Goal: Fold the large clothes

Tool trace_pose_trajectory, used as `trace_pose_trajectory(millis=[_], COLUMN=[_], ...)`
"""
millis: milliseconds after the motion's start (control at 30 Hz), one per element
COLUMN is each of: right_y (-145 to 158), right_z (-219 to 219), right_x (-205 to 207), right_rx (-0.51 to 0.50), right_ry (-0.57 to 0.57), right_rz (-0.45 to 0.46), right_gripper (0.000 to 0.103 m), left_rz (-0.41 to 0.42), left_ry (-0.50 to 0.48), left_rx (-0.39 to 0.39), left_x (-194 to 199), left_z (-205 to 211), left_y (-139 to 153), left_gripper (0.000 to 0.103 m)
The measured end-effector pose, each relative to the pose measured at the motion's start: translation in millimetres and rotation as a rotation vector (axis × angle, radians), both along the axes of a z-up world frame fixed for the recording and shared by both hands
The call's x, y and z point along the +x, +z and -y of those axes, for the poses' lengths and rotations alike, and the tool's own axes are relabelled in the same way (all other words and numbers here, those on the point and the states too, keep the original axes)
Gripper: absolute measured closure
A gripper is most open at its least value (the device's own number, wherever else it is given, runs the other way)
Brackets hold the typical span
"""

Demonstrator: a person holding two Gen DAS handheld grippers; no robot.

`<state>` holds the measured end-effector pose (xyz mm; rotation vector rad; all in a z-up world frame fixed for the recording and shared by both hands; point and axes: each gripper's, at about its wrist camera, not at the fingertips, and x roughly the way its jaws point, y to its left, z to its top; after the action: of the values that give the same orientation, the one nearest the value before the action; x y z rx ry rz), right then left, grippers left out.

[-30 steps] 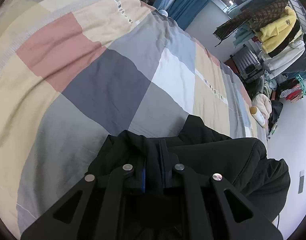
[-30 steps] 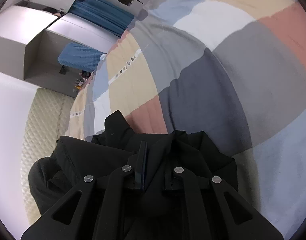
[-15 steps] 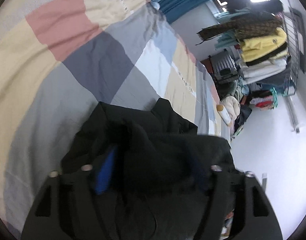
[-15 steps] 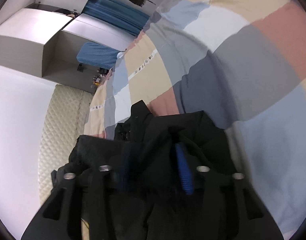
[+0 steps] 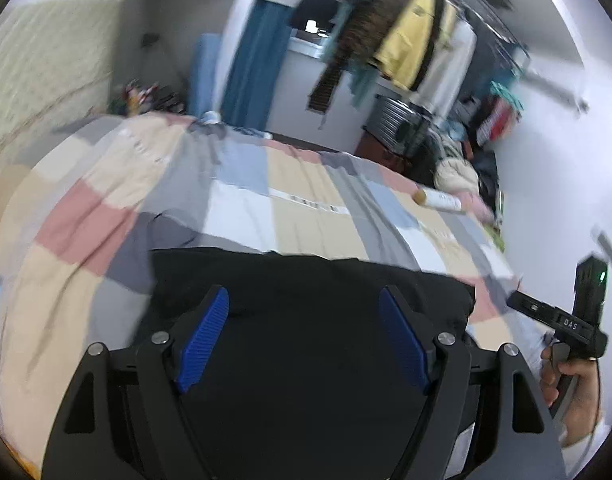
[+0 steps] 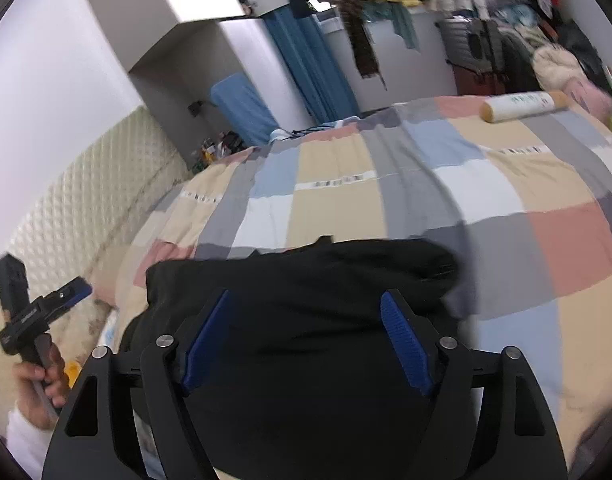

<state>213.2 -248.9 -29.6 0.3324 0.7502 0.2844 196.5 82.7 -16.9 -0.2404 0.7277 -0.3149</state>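
Both let go since before | left gripper [image 5: 303, 336], right gripper [image 6: 306, 338] spread wide | black garment [image 5: 306, 304] released

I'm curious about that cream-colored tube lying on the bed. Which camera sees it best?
The right wrist view: the cream tube lies in full length on the patchwork quilt, fairly sharp, faint print on its side. In the left wrist view the same tube is smaller and blurred, near the quilt's far edge.
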Motion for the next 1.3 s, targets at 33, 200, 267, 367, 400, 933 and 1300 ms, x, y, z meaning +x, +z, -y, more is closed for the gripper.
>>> trace_pose_trajectory(millis=[33,200,267,367,400,933,1300], right_y=[-8,-55,-72,-88,-91,-131,-141], right_z=[-16,-69,-76,-82,-83,-87,-98], right_x=[2,15,18,29,32,123,122], right_rx=[-0.024,-0.127,-0.146,-0.2,-0.214,-0.245,-0.288], right_ry=[0.004,0.015,0.0,-0.032,-0.036,-0.053,-0.029], right_rz=[0.005,-0.004,-0.004,0.026,0.029,-0.014,0.007], right_gripper=[0.027,0.027,0.023,0.019,0.019,0.002,0.0], left_rz=[0.004,-0.039,-0.062,-0.074,-0.07,-0.086,-0.063], left_ry=[-0.007,-0.008,0.009,0.021,0.022,0.07,0.058], left_rx=[0.026,0.159,0.186,0.205,0.206,0.226,0.286], left_x=[3,21,32,44,47,120,107], left_z=[13,55,58,54,54,61,67], left_y=[-8,-60,-78,-96,-98,-135,-140], left_gripper=[0.025,0.025,0.025,0.025,0.025,0.025,0.025])
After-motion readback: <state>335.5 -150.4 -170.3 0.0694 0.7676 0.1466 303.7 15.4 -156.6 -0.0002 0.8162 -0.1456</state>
